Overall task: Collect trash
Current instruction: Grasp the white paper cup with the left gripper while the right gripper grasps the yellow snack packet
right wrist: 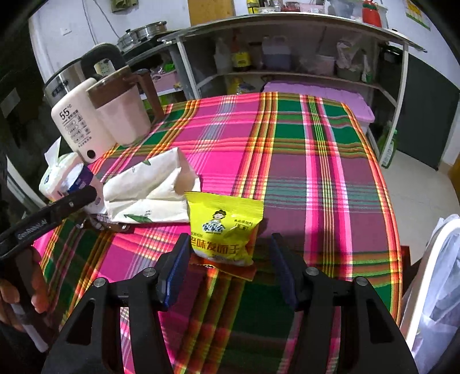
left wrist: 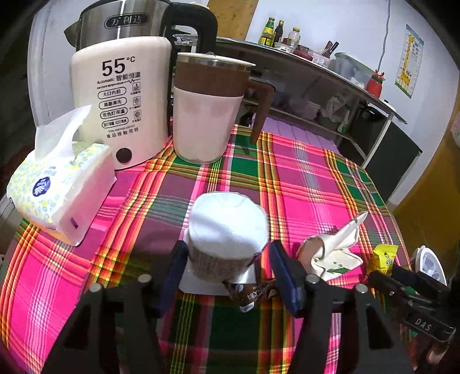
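Note:
On the plaid tablecloth [left wrist: 302, 178] a white cup [left wrist: 227, 224] stands between the fingers of my left gripper [left wrist: 228, 244]. The left pad lies against the cup's side and a narrow gap shows at the right pad, so this gripper is open. A brown wrapper [left wrist: 250, 296] lies just below the cup. In the right wrist view a yellow snack packet [right wrist: 227, 227] lies between the fingers of my right gripper [right wrist: 230, 237], which is open and clear of it on the right. A crumpled white paper bag [right wrist: 149, 190] lies between the two grippers.
A tissue pack [left wrist: 60, 184], a white warmer [left wrist: 120, 97], a pink jug [left wrist: 207, 109] and a steel kettle [left wrist: 123, 23] crowd the far left corner. A bin lined with a white bag [right wrist: 431, 273] stands off the table's right edge. Shelves [right wrist: 287, 51] run behind.

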`<state>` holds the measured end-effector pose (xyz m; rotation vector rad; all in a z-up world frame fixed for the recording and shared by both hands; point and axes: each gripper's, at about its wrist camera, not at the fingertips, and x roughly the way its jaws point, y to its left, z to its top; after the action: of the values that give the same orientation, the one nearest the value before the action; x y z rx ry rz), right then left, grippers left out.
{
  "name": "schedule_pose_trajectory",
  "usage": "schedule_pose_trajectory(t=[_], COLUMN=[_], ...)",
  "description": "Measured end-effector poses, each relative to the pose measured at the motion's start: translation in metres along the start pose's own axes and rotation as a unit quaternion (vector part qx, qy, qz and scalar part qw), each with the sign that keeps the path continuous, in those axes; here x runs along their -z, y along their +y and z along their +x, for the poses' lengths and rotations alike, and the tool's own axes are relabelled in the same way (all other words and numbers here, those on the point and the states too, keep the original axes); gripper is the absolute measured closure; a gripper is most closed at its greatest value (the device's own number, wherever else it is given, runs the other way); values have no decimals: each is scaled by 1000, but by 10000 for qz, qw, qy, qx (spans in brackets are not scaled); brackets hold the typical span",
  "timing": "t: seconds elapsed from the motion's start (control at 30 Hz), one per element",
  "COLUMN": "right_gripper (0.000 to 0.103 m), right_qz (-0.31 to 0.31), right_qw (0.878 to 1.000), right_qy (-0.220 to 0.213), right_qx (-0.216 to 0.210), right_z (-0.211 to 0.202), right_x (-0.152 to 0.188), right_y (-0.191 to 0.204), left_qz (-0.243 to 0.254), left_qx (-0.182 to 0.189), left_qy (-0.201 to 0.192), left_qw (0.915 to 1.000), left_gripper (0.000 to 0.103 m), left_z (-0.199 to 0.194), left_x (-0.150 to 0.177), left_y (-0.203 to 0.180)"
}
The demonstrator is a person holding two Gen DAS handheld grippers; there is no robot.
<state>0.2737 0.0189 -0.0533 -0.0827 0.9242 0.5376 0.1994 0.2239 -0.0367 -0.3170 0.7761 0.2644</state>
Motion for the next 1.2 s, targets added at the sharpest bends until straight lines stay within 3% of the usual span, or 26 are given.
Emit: schedule_pose_trajectory(t=[0.03, 0.23, 0.67, 1.2], right_gripper=[59, 62, 63, 63], right_qz=[1, -2, -4, -135], right_qw=[10000, 10000, 9995, 9982], right_qy=[0, -43, -279, -581], right_qx=[-1, -22, -138, -116], right_z=[-1, -6, -49, -125], right_x=[0, 4, 24, 66], right_y=[0, -1, -4, -3], left_qz=[8, -51, -10, 320], left_qx=[-9, 8, -83, 134], left_qy=[17, -46, -394, -567], left_qw=[10000, 10000, 9992, 9978], left_gripper=[52, 52, 53, 52], left_z=[1, -2, -47, -110], left_x=[0, 0, 12, 54], left_y=[0, 3, -9, -64])
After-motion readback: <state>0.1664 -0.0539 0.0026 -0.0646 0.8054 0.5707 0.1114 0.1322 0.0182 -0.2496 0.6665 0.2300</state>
